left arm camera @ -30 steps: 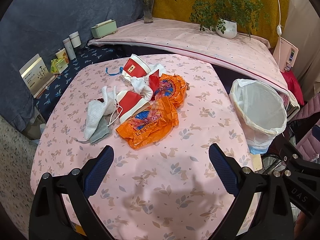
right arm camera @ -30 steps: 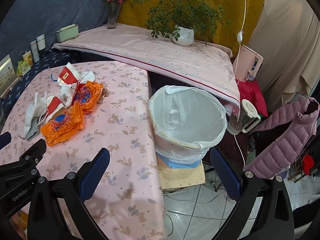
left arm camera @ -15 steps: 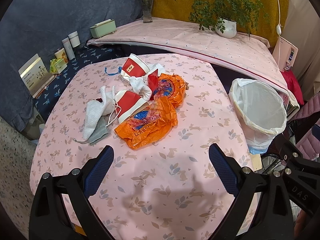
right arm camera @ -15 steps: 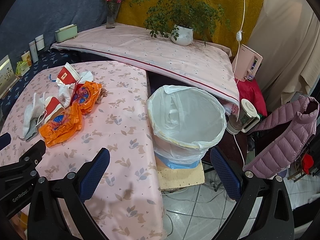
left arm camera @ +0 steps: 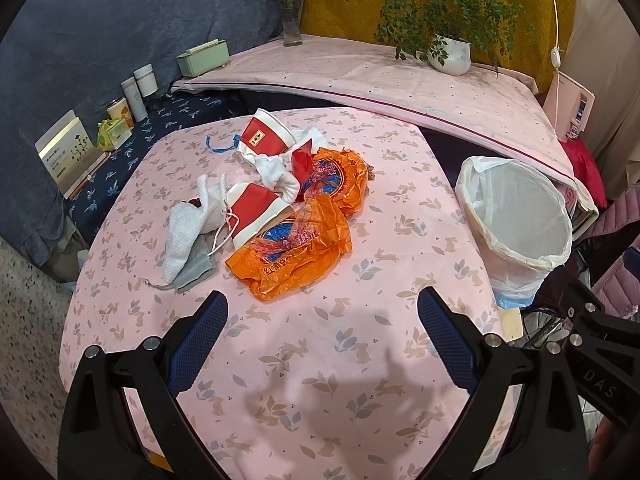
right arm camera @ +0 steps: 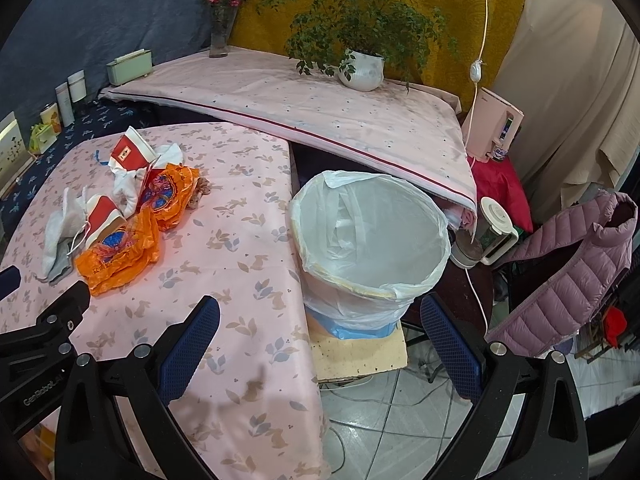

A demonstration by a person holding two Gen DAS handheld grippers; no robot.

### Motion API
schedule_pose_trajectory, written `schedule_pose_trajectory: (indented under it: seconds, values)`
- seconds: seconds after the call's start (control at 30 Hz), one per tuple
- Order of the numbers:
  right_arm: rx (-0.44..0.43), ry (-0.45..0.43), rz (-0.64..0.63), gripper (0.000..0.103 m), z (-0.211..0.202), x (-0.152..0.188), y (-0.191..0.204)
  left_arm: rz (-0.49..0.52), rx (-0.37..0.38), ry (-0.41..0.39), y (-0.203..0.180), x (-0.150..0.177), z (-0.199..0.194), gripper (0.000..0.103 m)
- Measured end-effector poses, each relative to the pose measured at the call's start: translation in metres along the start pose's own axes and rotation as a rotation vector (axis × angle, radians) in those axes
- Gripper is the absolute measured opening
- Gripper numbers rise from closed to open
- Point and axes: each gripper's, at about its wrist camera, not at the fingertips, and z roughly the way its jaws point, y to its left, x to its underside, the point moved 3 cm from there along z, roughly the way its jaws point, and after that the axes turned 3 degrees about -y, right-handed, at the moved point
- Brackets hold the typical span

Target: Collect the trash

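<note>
I've got the left gripper (left arm camera: 322, 312) hovering over the table (left arm camera: 360, 380), jaws wide apart and empty; right gripper (right arm camera: 320, 316), same, by the bin (right arm camera: 370, 240).

Our left gripper (left arm camera: 322, 312) is a black frame that forks into two arms, each ending in a blue finger pad (left arm camera: 198, 340) with a fine cross-hatched grip. Round silver screws sit along the arms near the lower corners of the frame. Our right gripper (right arm camera: 318, 316) has the same build: black forked arms, blue textured pads (right arm camera: 450, 346), silver screw heads. In its view, lower left, the other unit's black body carries grey "GenRobot.AI" lettering; in the left view, lower right, we read "DAS".
</note>
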Motion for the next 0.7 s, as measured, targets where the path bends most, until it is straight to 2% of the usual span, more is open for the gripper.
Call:
schedule_pose_trajectory:
  seconds: [0.7]
  values:
    - [0.002, 0.001, 0.0, 0.096, 0.0013, -0.0011, -0.0016, 0.0, 0.0, 0.001, -0.0002, -0.0003, 0.0001, 0.091]
